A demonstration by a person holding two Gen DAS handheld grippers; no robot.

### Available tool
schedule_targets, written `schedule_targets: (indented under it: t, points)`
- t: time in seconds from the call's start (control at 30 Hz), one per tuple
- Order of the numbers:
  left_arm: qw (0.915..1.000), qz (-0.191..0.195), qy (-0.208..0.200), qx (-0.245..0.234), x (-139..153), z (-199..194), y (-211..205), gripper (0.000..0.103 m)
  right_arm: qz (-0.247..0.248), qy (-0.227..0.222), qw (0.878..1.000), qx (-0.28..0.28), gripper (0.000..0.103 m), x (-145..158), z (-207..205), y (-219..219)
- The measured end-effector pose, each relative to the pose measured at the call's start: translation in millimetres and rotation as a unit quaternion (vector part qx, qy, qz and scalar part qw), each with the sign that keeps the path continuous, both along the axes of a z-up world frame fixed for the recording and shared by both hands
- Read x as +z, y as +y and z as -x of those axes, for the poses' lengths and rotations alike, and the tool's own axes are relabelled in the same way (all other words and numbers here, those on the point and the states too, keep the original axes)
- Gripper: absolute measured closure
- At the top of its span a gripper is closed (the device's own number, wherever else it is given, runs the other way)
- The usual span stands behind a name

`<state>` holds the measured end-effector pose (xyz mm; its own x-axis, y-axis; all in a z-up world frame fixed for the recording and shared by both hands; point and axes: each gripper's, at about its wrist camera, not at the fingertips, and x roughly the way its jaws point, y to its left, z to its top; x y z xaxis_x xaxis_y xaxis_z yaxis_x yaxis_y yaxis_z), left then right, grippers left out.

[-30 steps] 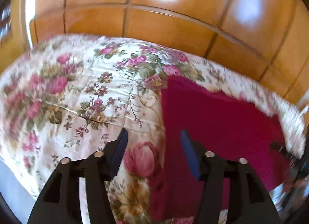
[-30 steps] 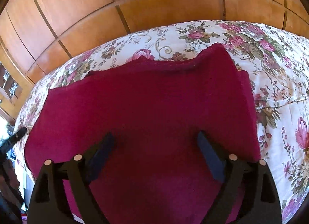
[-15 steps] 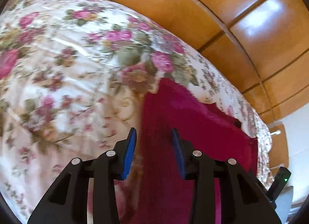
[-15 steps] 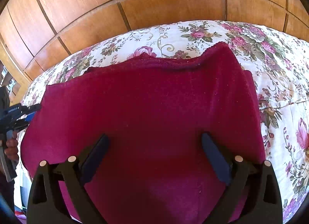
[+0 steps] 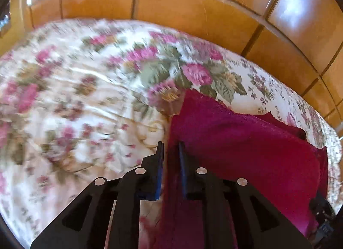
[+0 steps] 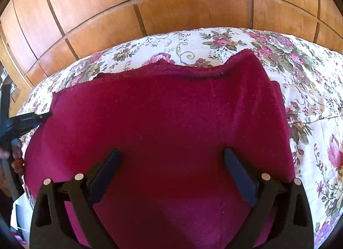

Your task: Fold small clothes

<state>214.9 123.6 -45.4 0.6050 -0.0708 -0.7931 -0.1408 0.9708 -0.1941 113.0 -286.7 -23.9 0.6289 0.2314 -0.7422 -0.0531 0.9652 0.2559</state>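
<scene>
Both my grippers are over the crimson garment (image 6: 167, 120) spread on the floral quilt (image 5: 85, 98). My left gripper (image 5: 170, 152) has just narrowed from wide apart onto its left edge, so a fold can begin; my right gripper (image 6: 171, 161) hovers spread wide, holding nothing.

Both views are bright and warmly lit. Glare patches sit on the glossy wood panels (image 5: 193, 12) at the top and upper right of the left wrist view, and a small one at the top of the right wrist view. In the left view the quilt (image 5: 64, 98) is smeared by motion blur, worst on the left. The right view is sharp. Fisheye distortion bends the panel seams and the quilt edge into curves, and black vignette fills the corners.
</scene>
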Motion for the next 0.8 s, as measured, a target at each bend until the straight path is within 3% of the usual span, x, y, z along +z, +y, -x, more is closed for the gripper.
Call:
schedule_targets:
  t: [0.07,0.17,0.37,0.47,0.6,0.7,0.8]
  points:
    - [0.9990,-0.038,-0.021,0.003,14.1,19.5,-4.8,0.084,-0.003,-0.001,1.000,0.002,0.005,0.5,0.0,-1.5]
    - [0.9973,-0.047,-0.054,-0.017,29.0,47.5,-13.8,0.084,-0.016,-0.002,1.000,0.006,0.005,4.9,2.4,-5.4]
    - [0.9886,-0.061,-0.080,-0.113,32.1,85.1,-61.5,0.084,-0.119,-0.024,0.992,-0.033,0.007,28.5,24.7,-51.1]
    - [0.9852,-0.059,-0.075,-0.142,25.0,92.0,-78.6,0.067,-0.144,-0.034,0.986,-0.075,0.012,32.9,40.4,-87.3]
    - [0.9853,-0.061,-0.053,-0.151,7.1,90.8,-94.7,0.066,-0.177,0.006,0.979,-0.100,0.027,9.7,43.8,-116.7]
    - [0.9860,-0.064,-0.049,-0.146,0.5,90.2,-98.3,0.066,-0.251,0.048,0.963,-0.086,0.030,-21.3,39.1,-125.9]
    - [0.9873,-0.052,-0.044,-0.143,-2.8,89.4,-95.5,0.066,-0.296,0.041,0.952,-0.072,0.030,-29.0,37.4,-129.3]
